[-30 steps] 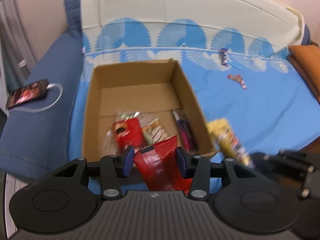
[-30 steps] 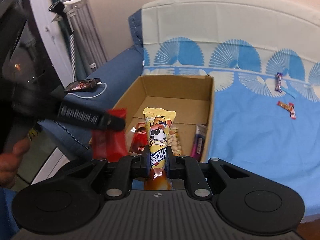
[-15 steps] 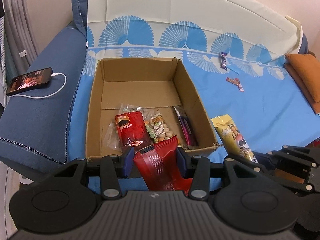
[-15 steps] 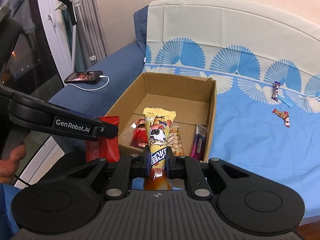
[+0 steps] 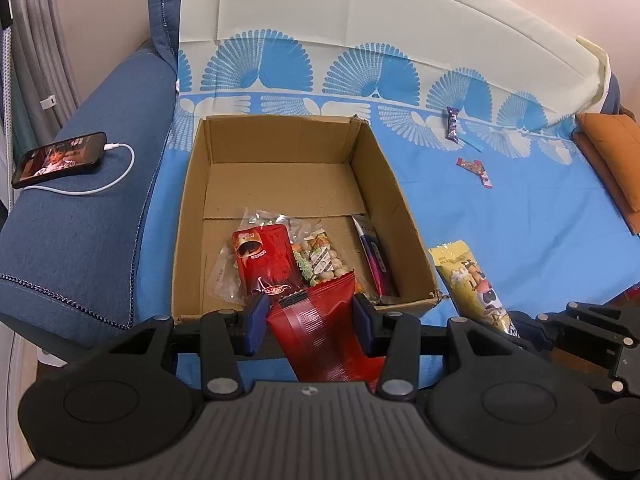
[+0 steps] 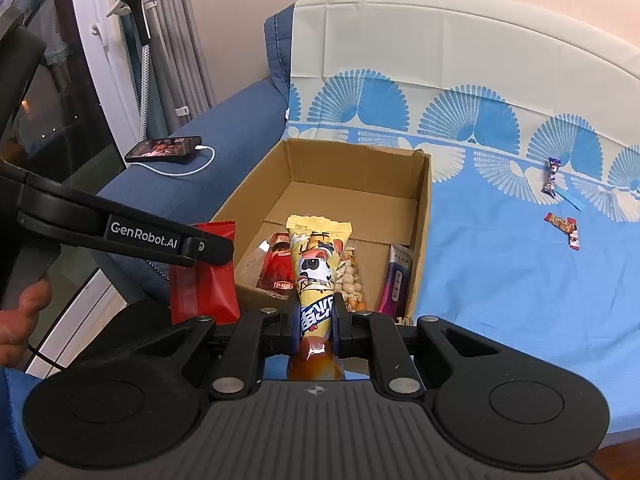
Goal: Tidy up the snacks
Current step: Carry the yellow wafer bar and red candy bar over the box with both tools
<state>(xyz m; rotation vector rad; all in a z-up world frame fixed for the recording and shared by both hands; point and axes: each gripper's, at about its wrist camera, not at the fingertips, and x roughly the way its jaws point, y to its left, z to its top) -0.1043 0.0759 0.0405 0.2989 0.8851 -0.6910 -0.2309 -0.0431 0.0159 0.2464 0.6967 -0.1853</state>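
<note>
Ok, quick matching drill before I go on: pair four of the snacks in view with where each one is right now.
Things:
1. red packet
2. yellow cartoon packet
3. purple bar
4. small purple candy

Places:
A. lying on the blue sheet, outside the box
B. clamped in the right gripper
C. inside the cardboard box, against its right wall
D. clamped in the left gripper

Pairs: 1-D, 2-B, 3-C, 4-A
</note>
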